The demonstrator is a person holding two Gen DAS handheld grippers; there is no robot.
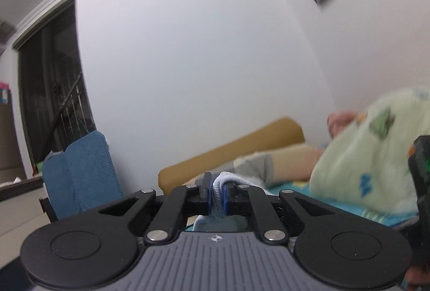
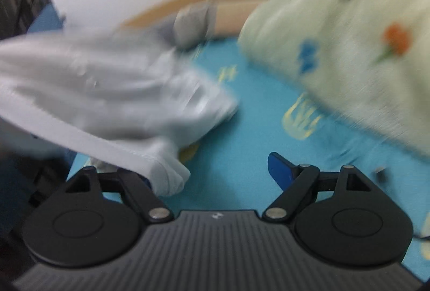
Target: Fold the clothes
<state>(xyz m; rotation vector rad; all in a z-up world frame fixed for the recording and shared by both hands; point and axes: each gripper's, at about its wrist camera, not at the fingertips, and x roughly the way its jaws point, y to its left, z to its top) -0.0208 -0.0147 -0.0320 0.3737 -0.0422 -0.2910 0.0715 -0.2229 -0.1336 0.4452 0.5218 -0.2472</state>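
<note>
My left gripper (image 1: 217,190) points level at the wall, with its blue pads shut on the ribbed hem of a white garment (image 1: 233,178). A little of the cloth hangs below the jaws. In the right wrist view the same white garment (image 2: 107,92) stretches, blurred, from the left edge down across the bed. One folded corner of it lies over my right gripper's left finger and hides that fingertip. My right gripper (image 2: 212,172) stands open wide above the blue sheet, and the blue pad of its right finger (image 2: 279,170) is bare. Nothing is pinched between its jaws.
The bed has a turquoise printed sheet (image 2: 255,102). A bulky pale green quilt (image 2: 349,35) is heaped at the right, and a grey garment (image 2: 193,22) lies by the tan headboard (image 1: 231,151). A blue cloth (image 1: 83,175) hangs over a chair at the left, before a dark door (image 1: 51,92).
</note>
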